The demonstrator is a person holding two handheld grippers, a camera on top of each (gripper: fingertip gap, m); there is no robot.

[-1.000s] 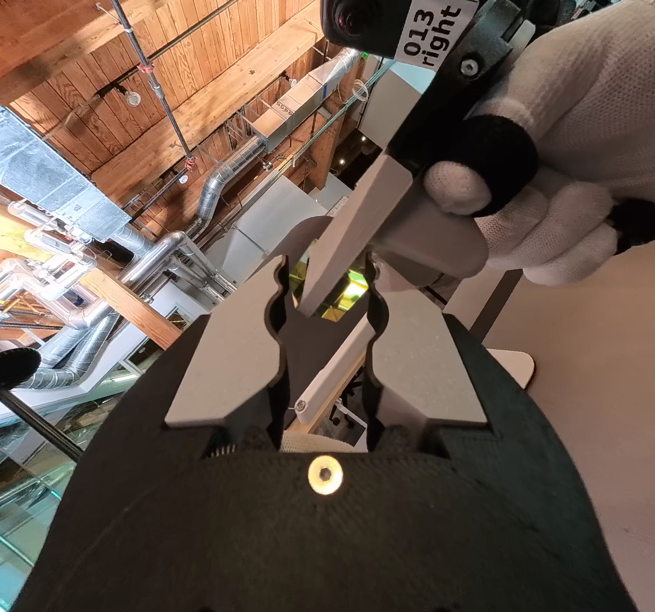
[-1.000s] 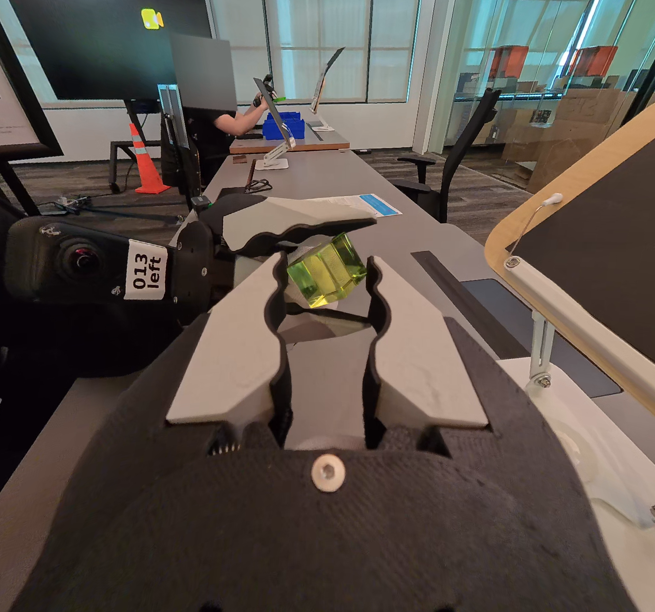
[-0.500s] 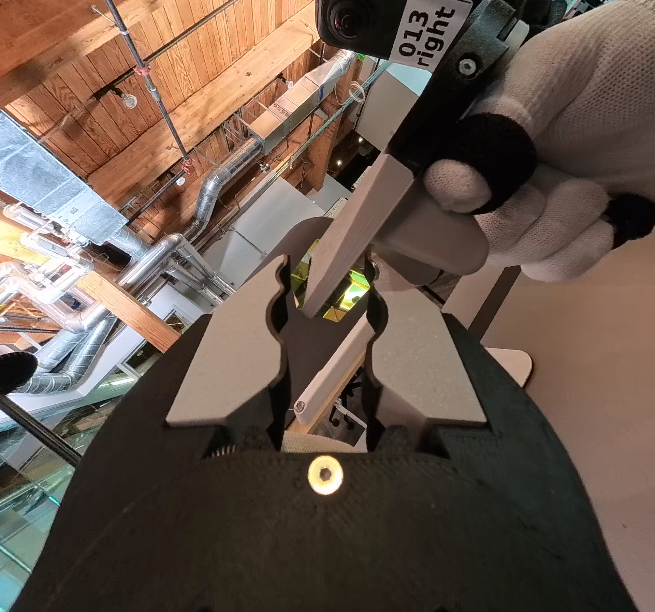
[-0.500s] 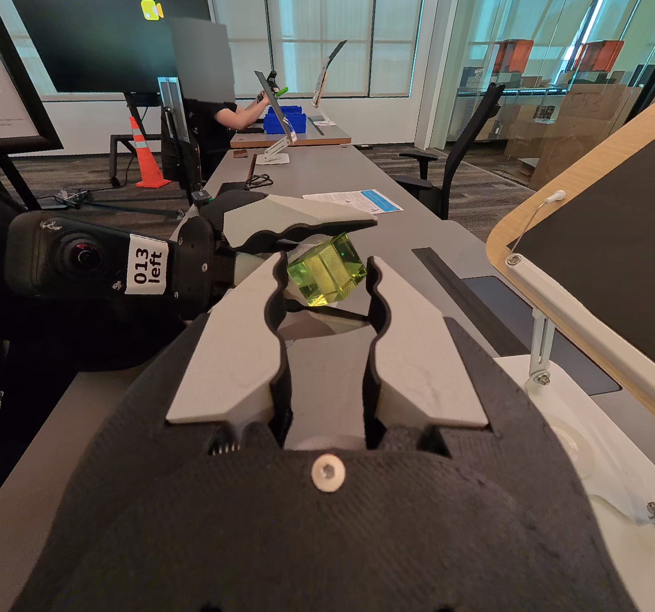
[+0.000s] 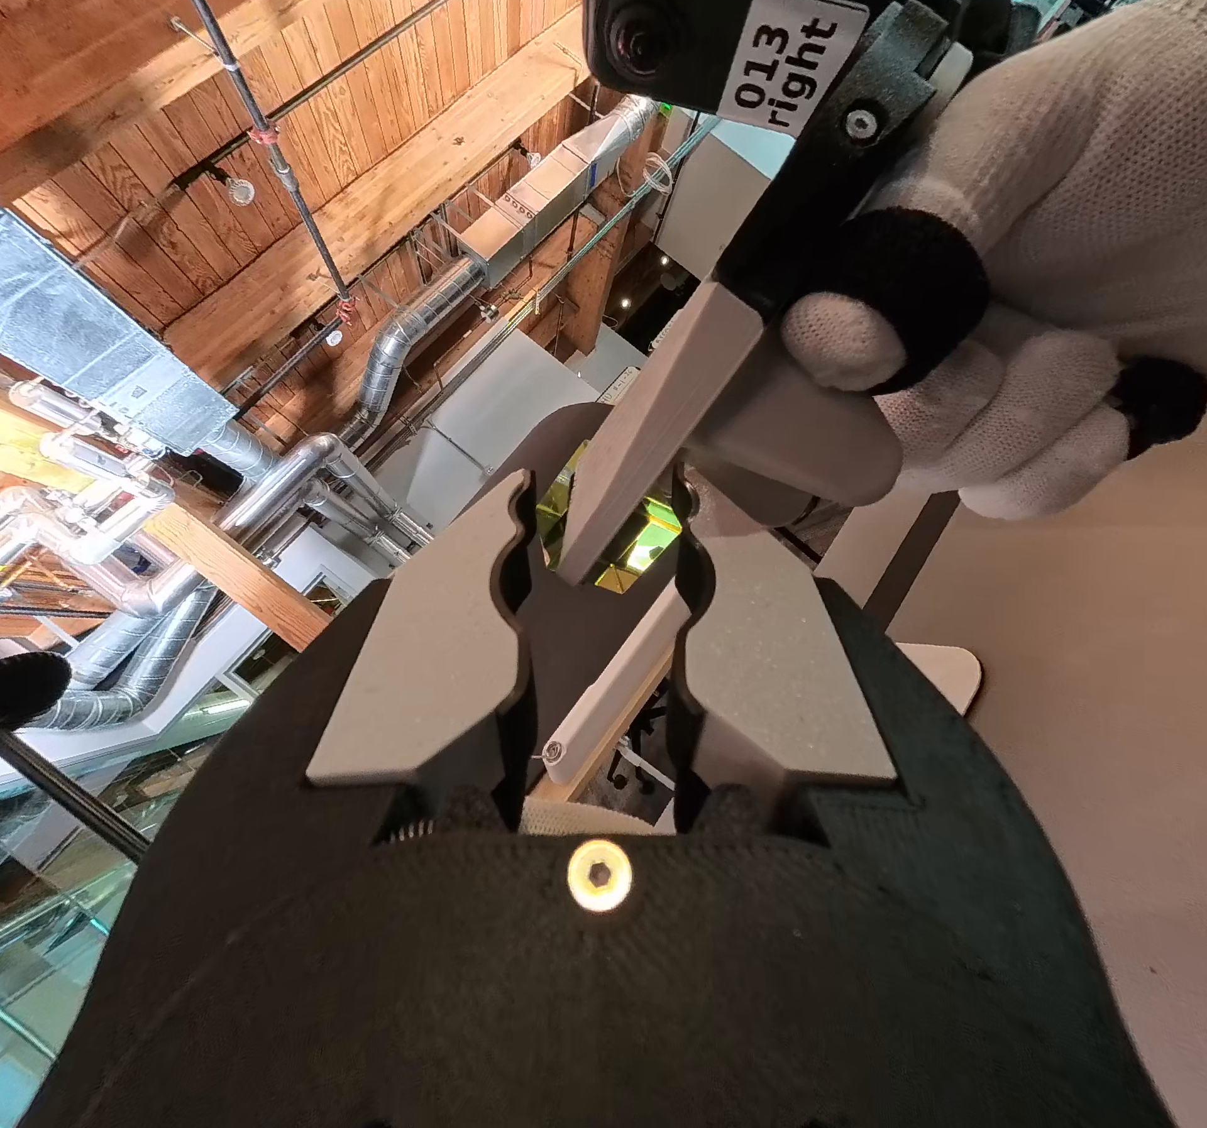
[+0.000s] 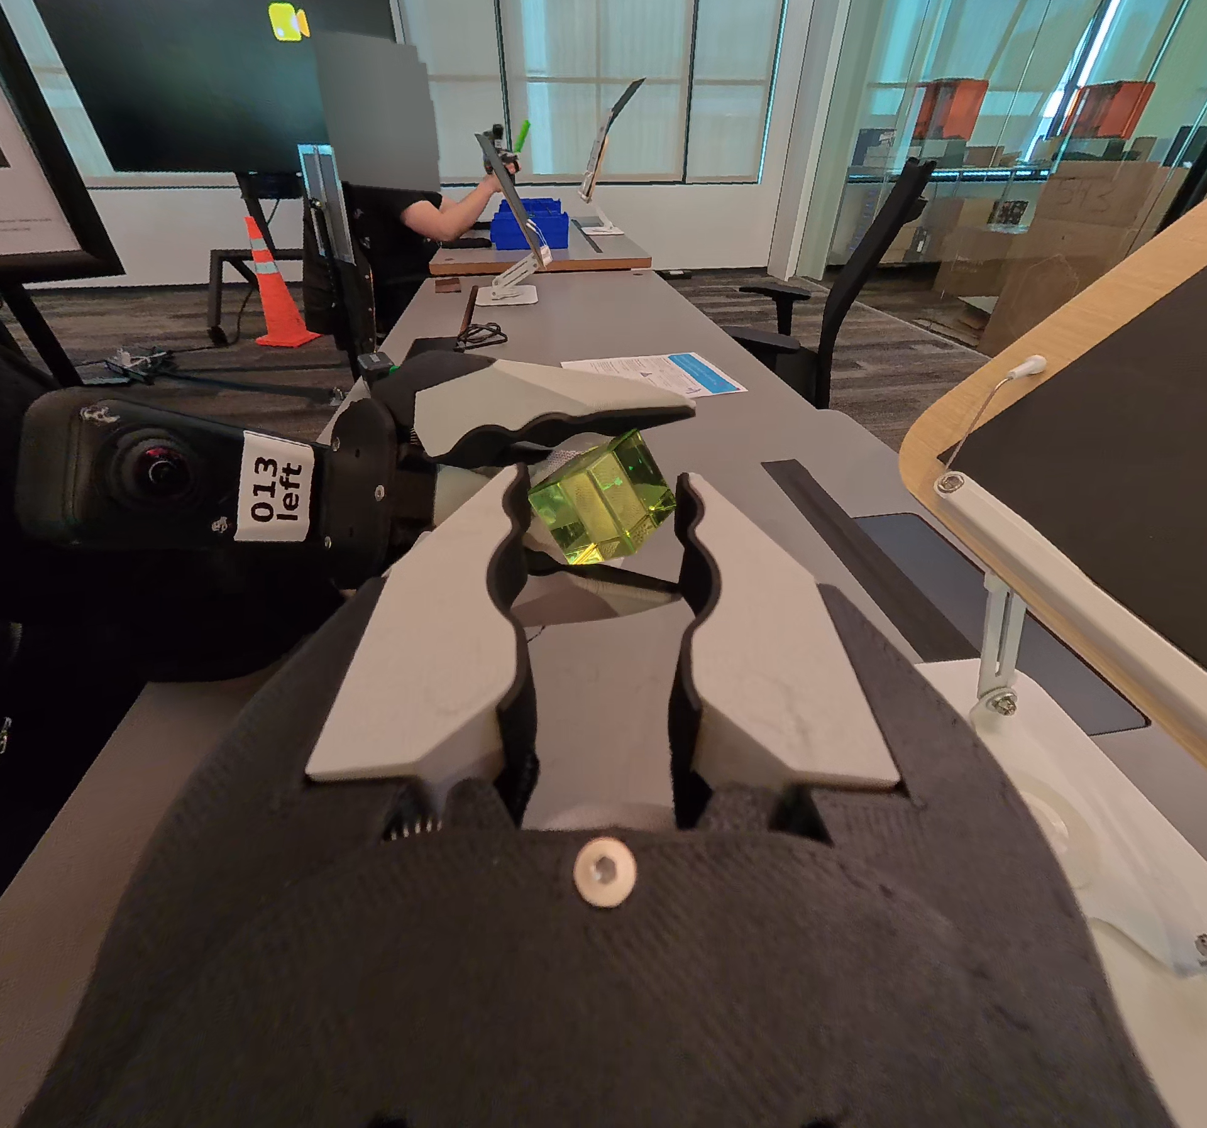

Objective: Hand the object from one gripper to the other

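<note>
A clear yellow-green cube point(image 6: 601, 499) hangs in the air above the grey table point(image 6: 653, 313), tilted on a corner. My right gripper point(image 6: 599, 483) has its two fingers closed against the cube's left and right sides. My left gripper point(image 6: 679, 496) comes in from the left, one finger on top of the cube and one under it. In the left wrist view the cube point(image 5: 643, 548) sits between my left gripper's point(image 5: 601, 496) fingers, mostly hidden by a right gripper point(image 5: 627, 542) finger. A white-gloved hand point(image 5: 1045, 248) holds the right gripper.
A tilted wood-edged board point(image 6: 1078, 444) on a white stand is close on the right. A paper sheet point(image 6: 653, 372) lies farther along the table. A black chair point(image 6: 849, 313), an orange cone point(image 6: 274, 293) and a seated person point(image 6: 418, 228) are beyond. The left wrist view faces the ceiling. The tips of one gripper are about 4 cm away from the tips of the other.
Both grippers and the cube have shifted slightly together. The cube keeps its place between both pairs of fingers, and neither gap has visibly changed.
</note>
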